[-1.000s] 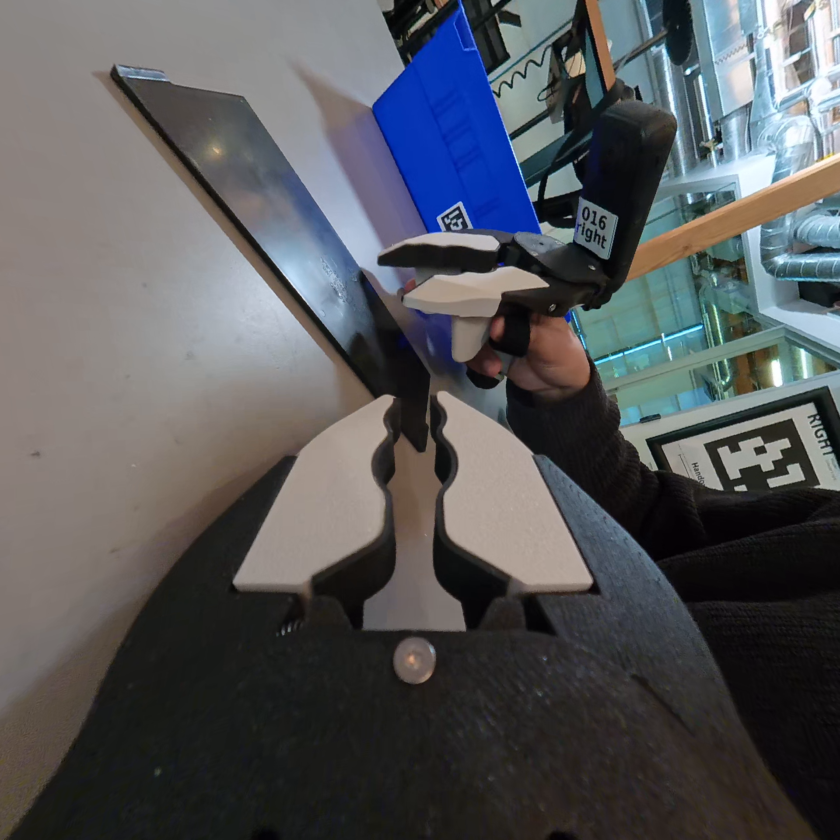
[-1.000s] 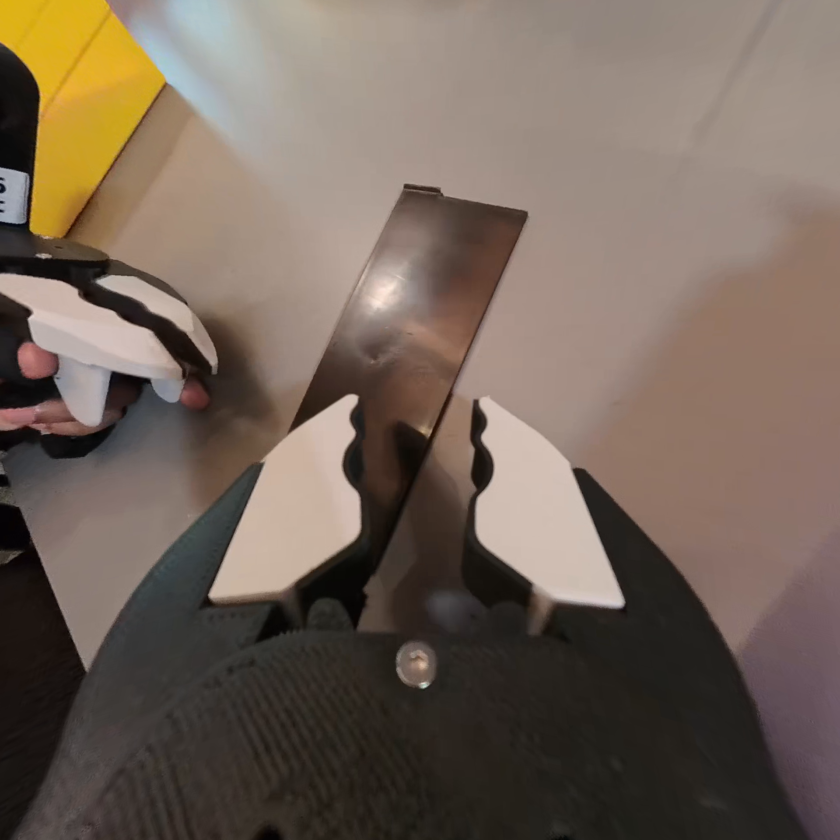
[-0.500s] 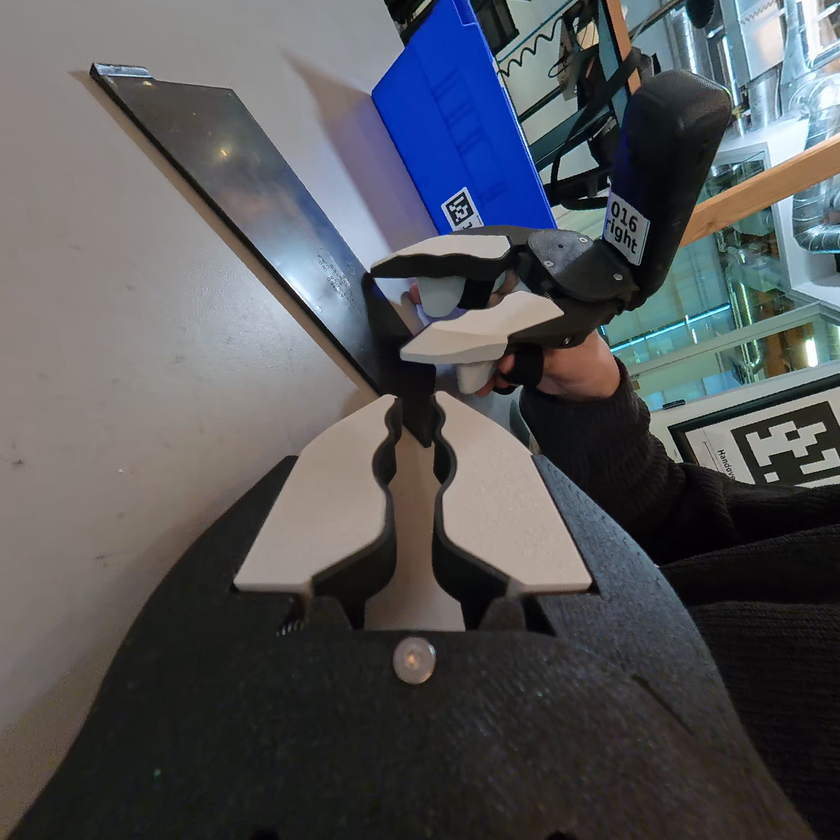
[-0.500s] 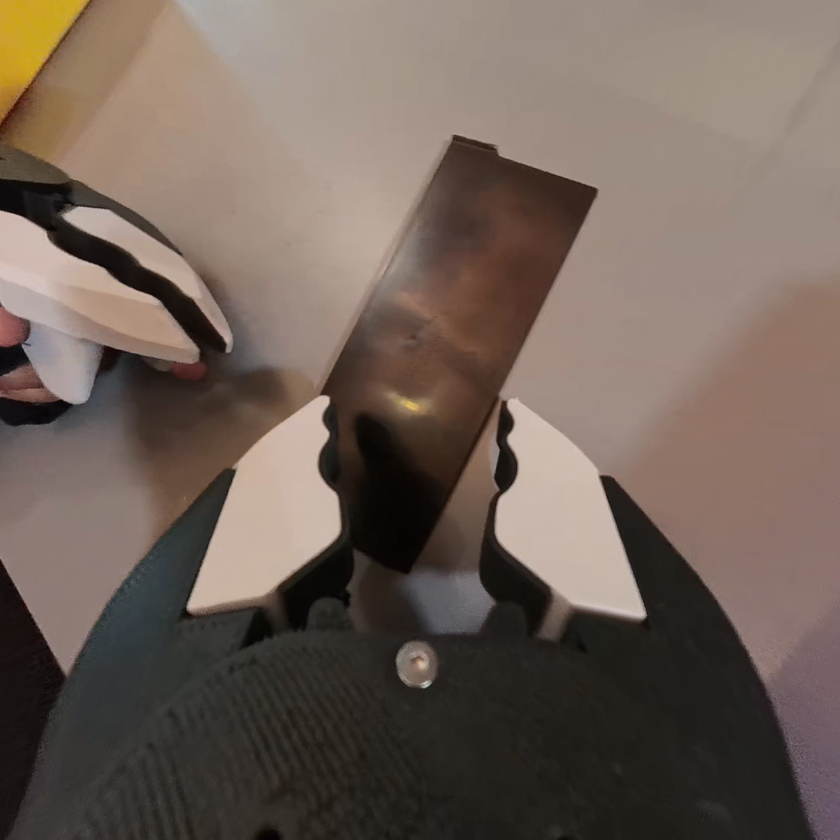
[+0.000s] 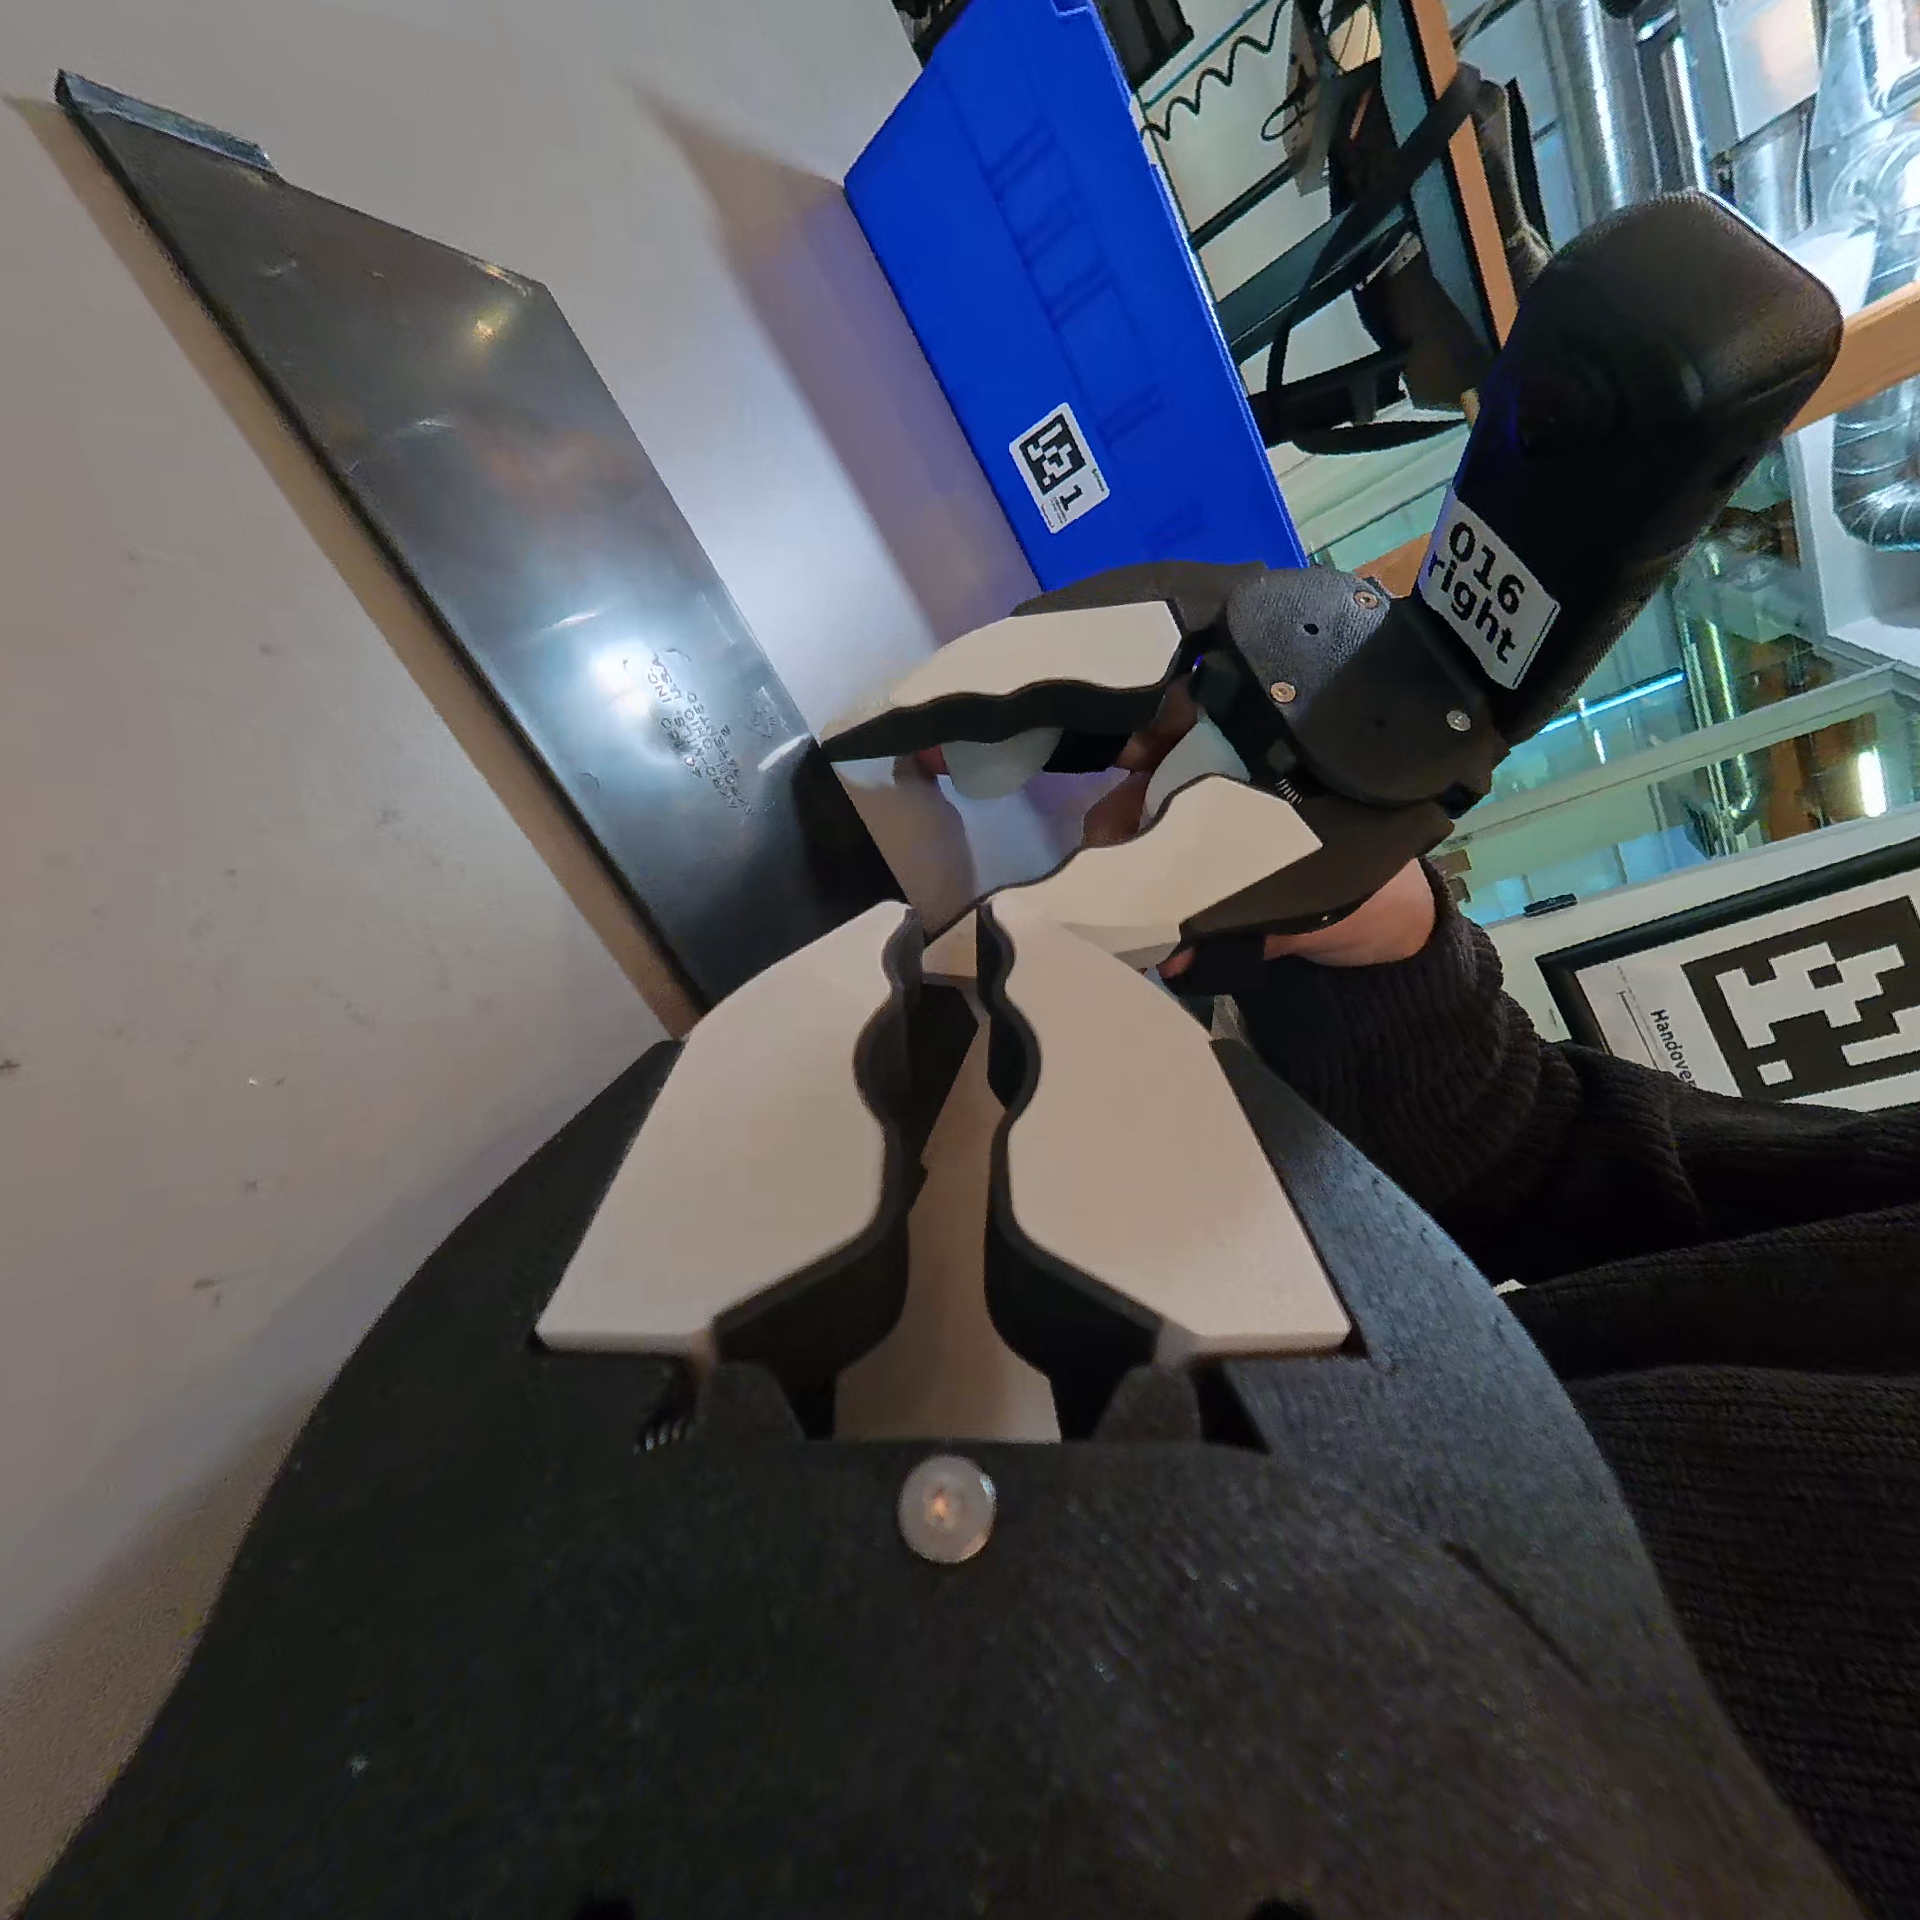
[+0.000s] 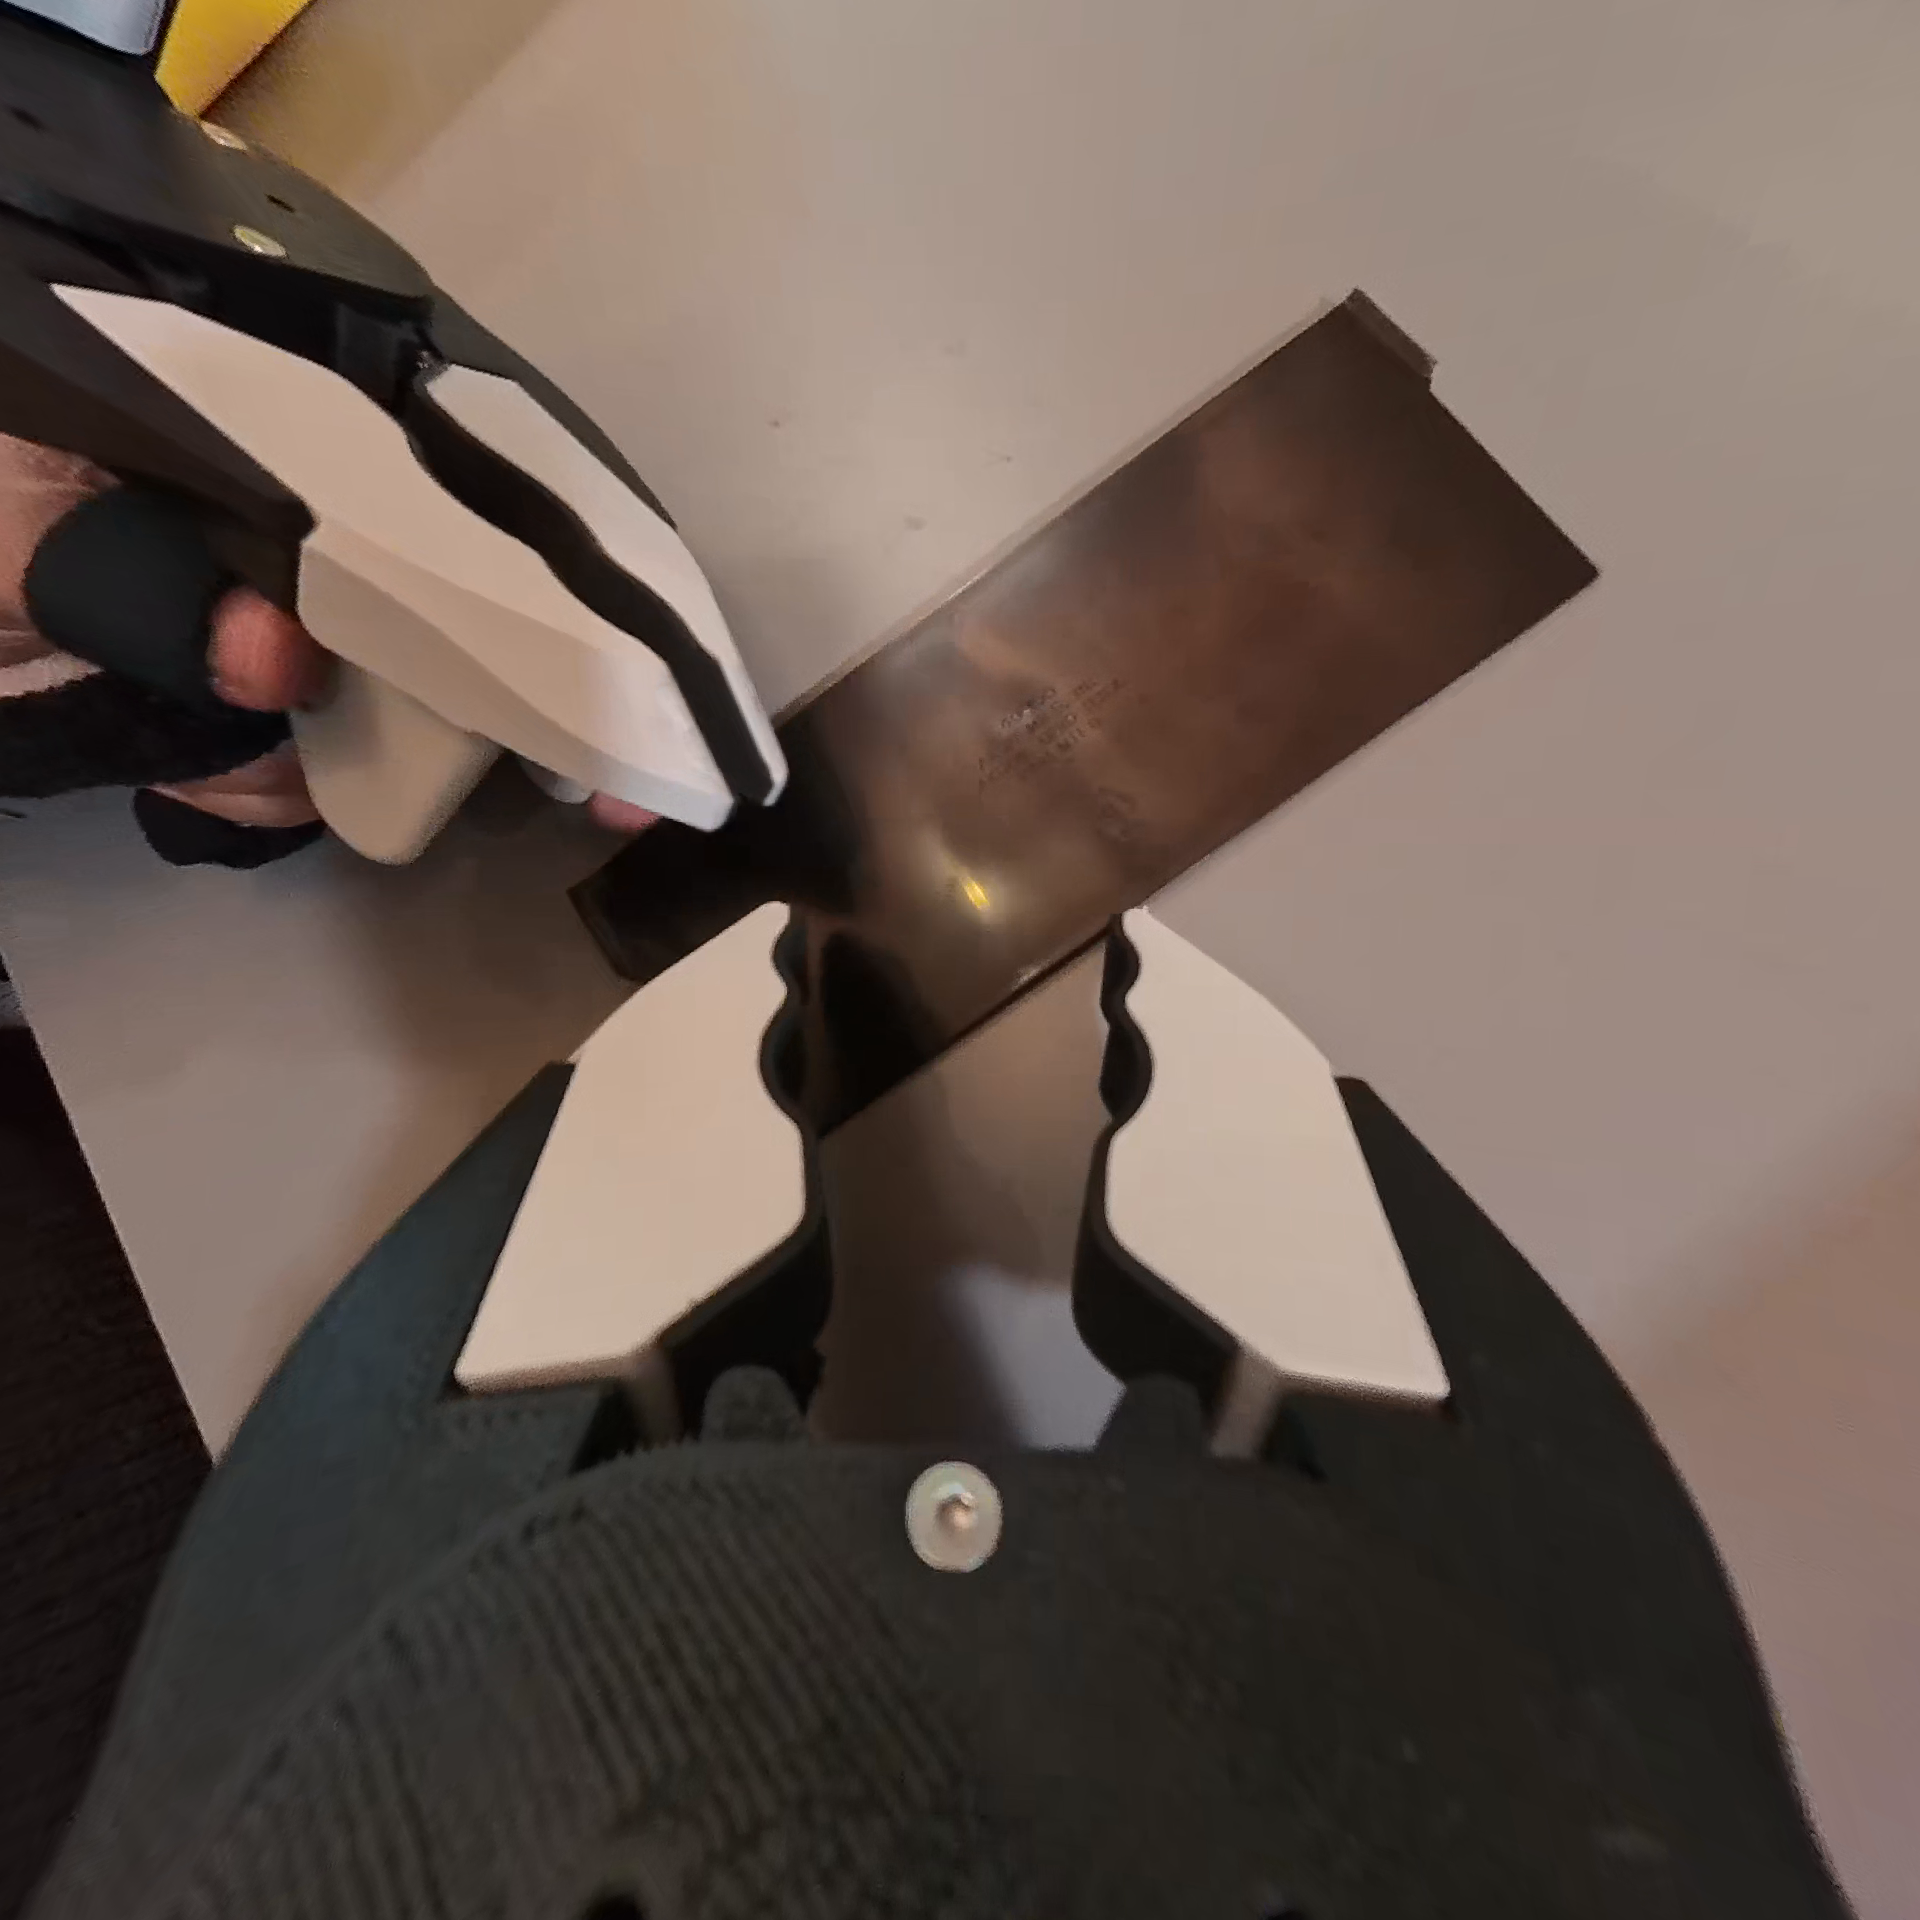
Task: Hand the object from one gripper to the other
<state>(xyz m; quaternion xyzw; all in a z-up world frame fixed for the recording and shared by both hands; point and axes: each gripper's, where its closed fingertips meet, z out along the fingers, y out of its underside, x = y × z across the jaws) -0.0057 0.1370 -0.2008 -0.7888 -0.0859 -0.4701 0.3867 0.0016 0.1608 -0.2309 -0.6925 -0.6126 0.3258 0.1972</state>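
Observation:
The object is a long flat dark metal plate (image 5: 499,499) with a black near end, held above the pale table. My left gripper (image 5: 940,925) is shut on that black end. In the right wrist view the plate (image 6: 1195,675) runs diagonally up to the right, and the left gripper (image 6: 748,800) pinches its lower left end. My right gripper (image 6: 954,925) is open, with the plate's lower edge lying between its fingers, and neither finger is pressed on it. It also shows in the left wrist view (image 5: 914,821), jaws apart, just beyond the left fingertips.
A blue bin (image 5: 1060,312) stands at the table's far side. A yellow box (image 6: 218,42) shows at the top left corner. A framed black-and-white marker board (image 5: 1766,1008) is on the right. The person's dark sleeve (image 5: 1558,1143) reaches across on the right. Across from one pair of fingers to the other is roughly 4 centimetres.
The right gripper has moved in towards the plate's held end, staying open. The plate has turned in the right wrist view, from pointing up to slanting right. The left gripper keeps its grip.

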